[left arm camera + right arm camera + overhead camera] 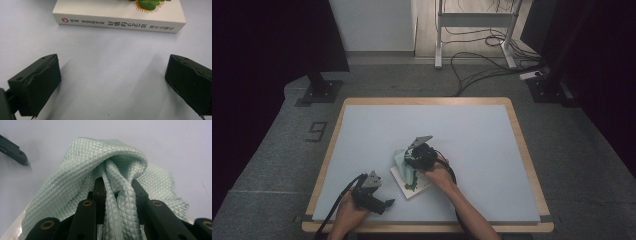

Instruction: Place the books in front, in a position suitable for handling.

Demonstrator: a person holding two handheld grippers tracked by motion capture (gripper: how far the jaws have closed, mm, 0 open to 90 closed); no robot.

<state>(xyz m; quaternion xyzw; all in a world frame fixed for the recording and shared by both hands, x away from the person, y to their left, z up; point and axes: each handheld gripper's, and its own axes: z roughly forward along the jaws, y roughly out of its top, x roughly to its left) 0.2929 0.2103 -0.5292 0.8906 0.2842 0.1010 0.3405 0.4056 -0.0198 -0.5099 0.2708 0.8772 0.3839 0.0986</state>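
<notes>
The right hand-held gripper (pixel 412 159) is clenched on a pale green cloth (pixel 403 165), holding it over the book (pixel 414 186) that lies near the front of the worktop (pixel 472 145). In the right gripper view the two black jaws pinch a bunched fold of the cloth (pixel 117 195) between them, and the rest of the quilted, diamond-patterned fabric loops up over the fingertips and spills down to either side. The cloth drapes onto the near left part of the book's cover, hiding some of it; a strip of the white cover with a green picture shows below and to the right of the fabric in the high view. The left hand-held gripper (pixel 384 204) rests low at the front left of the worktop, well short of the book, and points toward it. Its jaws stand wide apart with nothing between them, only bare pale grey surface, so it is released. In the left gripper view the book (pixel 120 15) lies flat just ahead, its white spine with a red mark and a line of dark printed characters turned toward the camera, and a bit of the green picture shows on the cover at the top edge. The person's forearms come in from the front edge, one to each gripper. Beyond the worktop, cables (pixel 482 60) trail across the grey floor by a white frame (pixel 474 20).
</notes>
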